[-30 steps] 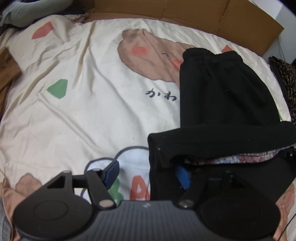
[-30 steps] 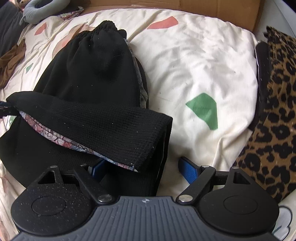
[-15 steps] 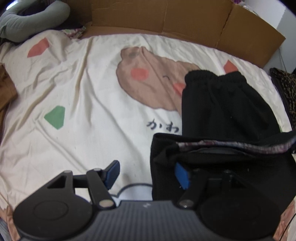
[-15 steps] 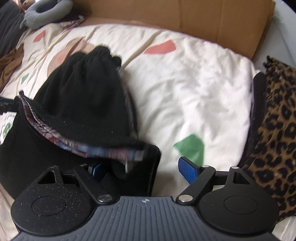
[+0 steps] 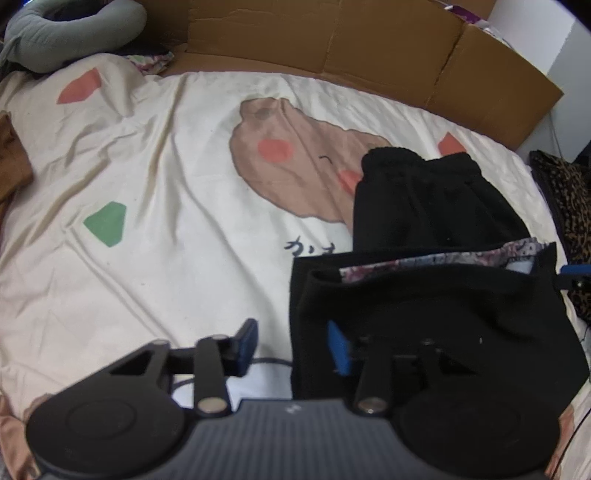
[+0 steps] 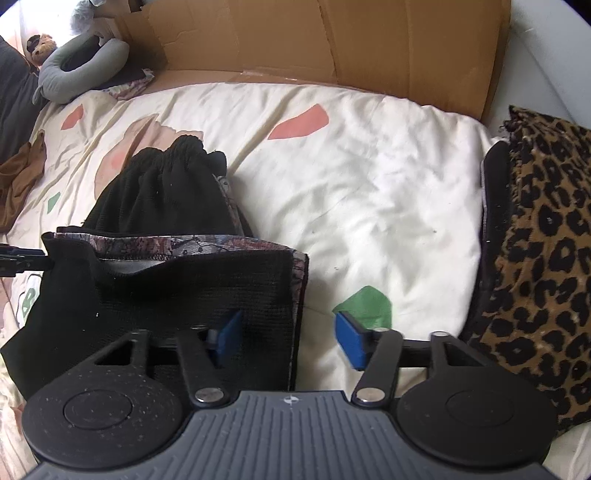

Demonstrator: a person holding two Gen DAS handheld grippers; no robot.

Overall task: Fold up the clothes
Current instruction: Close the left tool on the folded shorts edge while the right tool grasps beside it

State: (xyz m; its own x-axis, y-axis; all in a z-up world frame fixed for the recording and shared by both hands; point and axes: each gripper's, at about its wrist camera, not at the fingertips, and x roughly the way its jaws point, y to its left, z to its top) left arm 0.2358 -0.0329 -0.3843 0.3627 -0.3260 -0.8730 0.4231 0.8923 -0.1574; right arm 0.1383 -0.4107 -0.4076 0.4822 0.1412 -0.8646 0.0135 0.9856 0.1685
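A black knitted garment (image 5: pixel 436 229) with a patterned lining lies on a bed (image 5: pixel 166 221) covered by a cream cartoon-print sheet. All places here are given from the garment. Its gathered waistband end lies flat at the far side. Its near end is raised off the bed and stretched sideways, showing the lining along its edge.

The left tool (image 5: pixel 295 345) stands at the near left corner: one blue pad sits over the black cloth, the other outside its edge with a visible gap. Its jaws have just been closing, with the cloth edge between them, but the pads do not yet appear to press on it. The right tool (image 6: pixel 290 338) stands at the near right corner in the same way, jaws just closing around the edge, apart.

A leopard-print cloth (image 6: pixel 546 258) lies well to the right, cardboard (image 5: pixel 351 48) stands beyond, and a grey cushion (image 5: pixel 74 33) lies far left.

The knit looks soft, limp and fairly thick, likely to sag between the grips. Taking hold at both near corners, through knit and lining together, seems soundest.
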